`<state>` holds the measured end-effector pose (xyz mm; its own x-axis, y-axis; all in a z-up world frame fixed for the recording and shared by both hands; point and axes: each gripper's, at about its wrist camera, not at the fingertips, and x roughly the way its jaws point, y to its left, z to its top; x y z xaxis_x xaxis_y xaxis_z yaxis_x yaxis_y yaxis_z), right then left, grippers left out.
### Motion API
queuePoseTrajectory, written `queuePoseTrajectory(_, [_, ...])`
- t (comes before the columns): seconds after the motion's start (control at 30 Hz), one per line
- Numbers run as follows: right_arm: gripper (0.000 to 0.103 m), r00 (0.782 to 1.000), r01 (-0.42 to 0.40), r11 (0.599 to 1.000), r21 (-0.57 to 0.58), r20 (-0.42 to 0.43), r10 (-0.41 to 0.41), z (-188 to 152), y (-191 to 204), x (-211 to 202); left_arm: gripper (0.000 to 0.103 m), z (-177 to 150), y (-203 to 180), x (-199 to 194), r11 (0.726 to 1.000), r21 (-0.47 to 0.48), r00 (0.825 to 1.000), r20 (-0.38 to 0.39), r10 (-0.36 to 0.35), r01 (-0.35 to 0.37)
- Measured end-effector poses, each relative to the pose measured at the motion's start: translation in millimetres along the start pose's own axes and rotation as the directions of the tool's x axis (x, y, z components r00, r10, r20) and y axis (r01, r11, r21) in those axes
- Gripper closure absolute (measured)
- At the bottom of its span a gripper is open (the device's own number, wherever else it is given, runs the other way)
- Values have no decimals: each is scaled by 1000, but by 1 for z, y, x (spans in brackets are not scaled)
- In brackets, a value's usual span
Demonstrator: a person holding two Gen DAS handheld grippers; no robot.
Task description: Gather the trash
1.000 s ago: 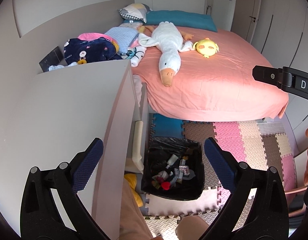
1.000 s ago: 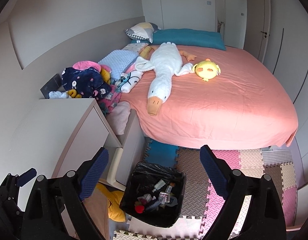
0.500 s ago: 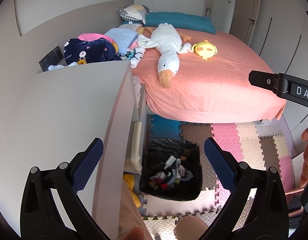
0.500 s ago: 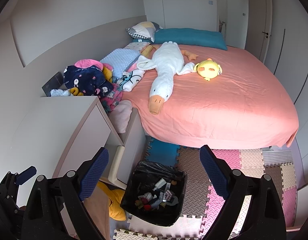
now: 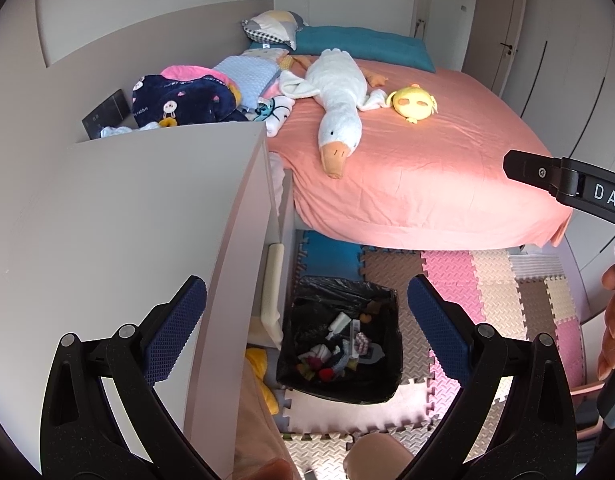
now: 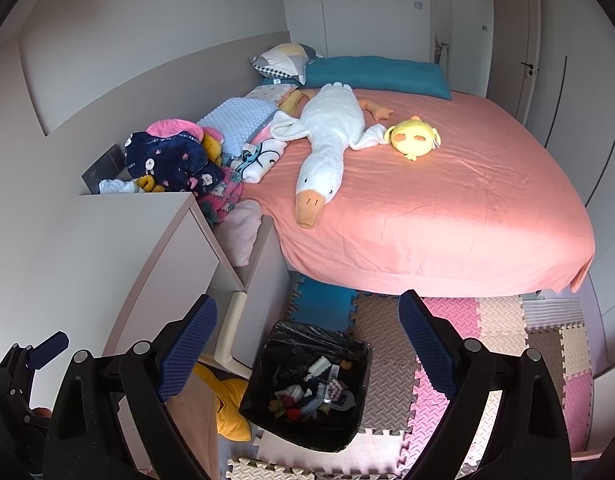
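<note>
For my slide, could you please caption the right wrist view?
Open right claw above black-lined trash bin of mixed litter, beside a pink-sheeted bed.

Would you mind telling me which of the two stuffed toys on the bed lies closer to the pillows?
The white goose: its tail end reaches up to the teal pillow, while the small yellow chick lies farther down the pink bed.

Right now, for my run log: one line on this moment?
left gripper: open, empty | right gripper: open, empty | trash bin: on floor mats, holds trash
</note>
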<state>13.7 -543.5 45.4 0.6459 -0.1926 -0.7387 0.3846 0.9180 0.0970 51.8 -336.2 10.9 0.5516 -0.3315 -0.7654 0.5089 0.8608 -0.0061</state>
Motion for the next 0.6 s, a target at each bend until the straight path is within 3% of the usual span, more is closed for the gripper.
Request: queuePoseTrajectory(0.6, [11, 1000, 2, 1000, -2, 0, -2, -1, -1, 0, 6, 0, -1, -4, 1000, 9, 1000, 15, 5, -5])
